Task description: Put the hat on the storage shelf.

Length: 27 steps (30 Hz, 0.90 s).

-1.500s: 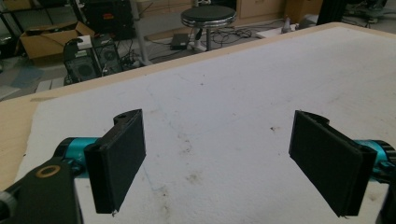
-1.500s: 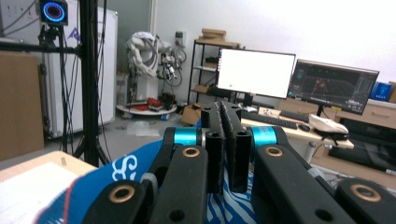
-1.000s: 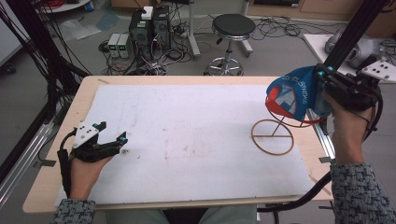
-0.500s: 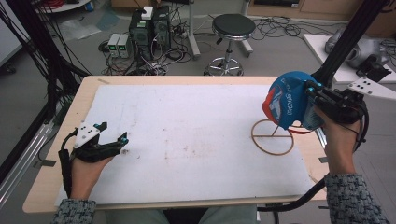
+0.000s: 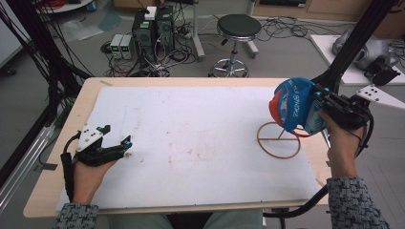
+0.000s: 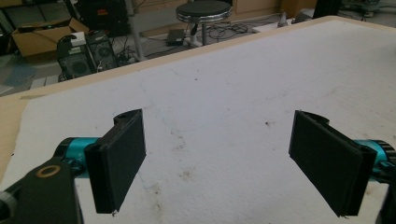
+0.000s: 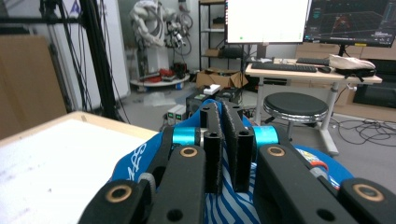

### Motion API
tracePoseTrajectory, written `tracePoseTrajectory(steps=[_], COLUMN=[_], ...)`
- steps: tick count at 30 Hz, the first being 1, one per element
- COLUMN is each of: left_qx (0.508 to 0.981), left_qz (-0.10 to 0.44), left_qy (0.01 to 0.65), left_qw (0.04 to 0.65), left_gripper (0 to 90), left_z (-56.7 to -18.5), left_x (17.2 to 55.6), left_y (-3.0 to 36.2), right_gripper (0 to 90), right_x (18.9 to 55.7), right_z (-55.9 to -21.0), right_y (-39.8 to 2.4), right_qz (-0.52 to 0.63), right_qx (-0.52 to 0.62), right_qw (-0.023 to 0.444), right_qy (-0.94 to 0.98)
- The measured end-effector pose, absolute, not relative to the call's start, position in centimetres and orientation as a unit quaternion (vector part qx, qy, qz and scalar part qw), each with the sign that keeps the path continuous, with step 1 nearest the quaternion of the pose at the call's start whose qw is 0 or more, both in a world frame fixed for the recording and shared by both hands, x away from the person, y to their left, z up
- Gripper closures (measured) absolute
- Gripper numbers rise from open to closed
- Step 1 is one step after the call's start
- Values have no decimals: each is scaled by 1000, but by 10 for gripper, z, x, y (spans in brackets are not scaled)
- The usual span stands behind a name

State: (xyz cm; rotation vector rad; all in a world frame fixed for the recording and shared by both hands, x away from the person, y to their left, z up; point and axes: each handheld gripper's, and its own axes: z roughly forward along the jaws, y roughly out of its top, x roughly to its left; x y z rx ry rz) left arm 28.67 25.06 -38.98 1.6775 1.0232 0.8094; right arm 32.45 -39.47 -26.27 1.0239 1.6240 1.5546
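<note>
A blue cap (image 5: 296, 106) with a red brim and white lettering is held in the right tongs (image 5: 319, 110), raised above the right side of the worktop (image 5: 62, 143). In the right gripper view the two black jaws are seen pressed close together on a fold of the cap's blue-and-white striped fabric (image 7: 229, 205), with only a narrow slit between the pads (image 7: 213, 149). Directly below the cap a thin wooden ring stand (image 5: 278, 140) lies flat on the white mat (image 5: 191, 157), near its right edge; the cap is seen above it, and contact between the two cannot be told. The right hand (image 5: 341, 148) is wrapped around the gripper's body, with a patterned sleeve (image 5: 356, 205) at the lower right corner. The left tongs (image 5: 119, 148) are rested low at the left side of the mat, well apart from the cap; in the left gripper view the jaws are seen spread wide, nothing between them but stained white mat (image 6: 210, 140). The left hand (image 5: 86, 174) is laid on the worktop. A black round stool (image 5: 237, 28) and computer boxes (image 5: 153, 26) are noted on the floor beyond the far edge.
</note>
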Motion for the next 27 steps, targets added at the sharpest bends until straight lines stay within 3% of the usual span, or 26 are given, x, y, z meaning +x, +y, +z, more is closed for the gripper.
tracePoseTrajectory(steps=[9,27], left_qx=[692,692], left_qz=[331,331], left_qy=[419,419], left_qw=[486,486], left_gripper=[189,189], left_z=[-390,-390], left_x=[287,287], left_y=[250,250], right_gripper=[830,662], right_x=[321,315], right_z=[-273,-277], right_y=[-403,-407], right_qz=[611,617], right_qx=[395,391], right_qw=[321,333], right_qy=[606,597])
